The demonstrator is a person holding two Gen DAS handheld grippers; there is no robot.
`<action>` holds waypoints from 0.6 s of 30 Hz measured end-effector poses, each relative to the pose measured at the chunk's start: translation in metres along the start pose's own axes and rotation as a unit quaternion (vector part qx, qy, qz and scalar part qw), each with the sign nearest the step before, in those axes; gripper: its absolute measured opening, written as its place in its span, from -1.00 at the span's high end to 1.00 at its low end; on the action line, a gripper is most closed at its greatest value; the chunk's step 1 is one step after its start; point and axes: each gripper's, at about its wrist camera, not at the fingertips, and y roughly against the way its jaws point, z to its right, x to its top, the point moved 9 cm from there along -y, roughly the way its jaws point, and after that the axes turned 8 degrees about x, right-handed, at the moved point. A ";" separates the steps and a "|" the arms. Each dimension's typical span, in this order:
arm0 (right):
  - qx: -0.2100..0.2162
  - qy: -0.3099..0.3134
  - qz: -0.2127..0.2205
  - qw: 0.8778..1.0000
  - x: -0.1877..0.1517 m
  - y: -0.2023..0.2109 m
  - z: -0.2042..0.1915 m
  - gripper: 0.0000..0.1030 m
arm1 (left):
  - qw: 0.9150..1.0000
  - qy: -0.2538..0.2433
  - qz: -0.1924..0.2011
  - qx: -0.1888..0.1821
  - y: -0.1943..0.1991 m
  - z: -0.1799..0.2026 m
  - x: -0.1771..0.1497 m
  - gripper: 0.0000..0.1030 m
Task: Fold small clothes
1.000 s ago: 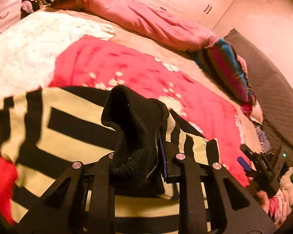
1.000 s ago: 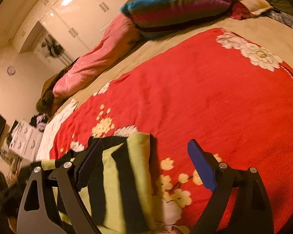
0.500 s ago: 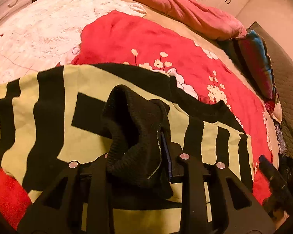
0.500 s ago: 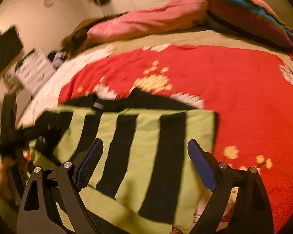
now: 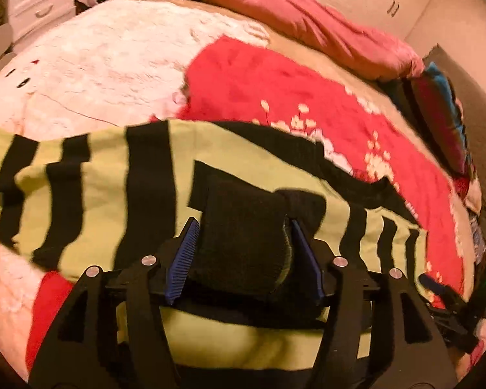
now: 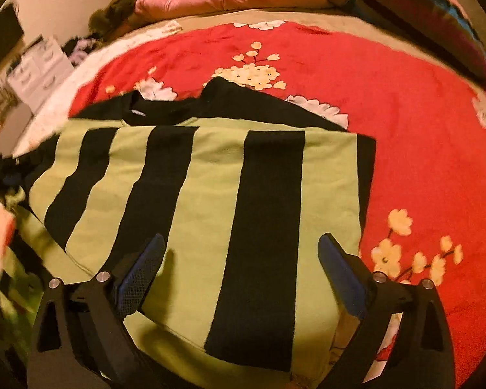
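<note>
A green-and-black striped sweater (image 6: 210, 194) lies spread on a red floral blanket (image 6: 421, 136), whose bare area extends beyond the sweater's right edge. The left gripper (image 5: 243, 259) loosely brackets the sweater's black cuff (image 5: 243, 243); the right gripper (image 6: 239, 256) hovers over the sweater, jaws wide.

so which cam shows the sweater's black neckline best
The right wrist view: the striped sweater lies spread flat there, its black neckline unobstructed at the far edge. In the left wrist view the neckline is blurred, behind the left gripper and the black cuff between its fingers.
</note>
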 end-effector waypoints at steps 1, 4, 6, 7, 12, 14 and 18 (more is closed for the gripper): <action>0.004 -0.005 0.003 1.000 0.001 0.002 0.000 -0.85 | 1.000 0.002 0.007 0.002 0.005 -0.002 0.002 0.01; 0.009 -0.014 0.008 1.000 0.005 0.004 0.000 -0.85 | 0.999 -0.011 0.026 0.016 0.020 -0.006 0.008 -0.04; 0.015 -0.016 0.015 1.000 0.007 0.007 -0.001 -0.85 | 0.999 -0.011 0.033 0.012 0.029 -0.005 0.011 -0.04; 0.018 -0.016 0.021 0.999 0.009 0.009 -0.002 -0.85 | 0.999 -0.015 0.043 0.009 0.038 -0.001 0.012 -0.04; 0.032 -0.011 0.047 0.998 0.017 0.020 -0.008 -0.85 | 0.996 -0.066 0.059 -0.014 0.055 0.040 0.001 -0.04; 0.037 -0.009 0.042 0.998 0.016 0.017 -0.010 -0.85 | 0.995 -0.088 0.041 -0.030 0.048 0.061 -0.011 -0.04; 0.019 -0.013 0.021 1.000 0.010 0.006 -0.005 -0.85 | 0.992 -0.121 0.002 -0.026 0.018 0.079 -0.035 -0.06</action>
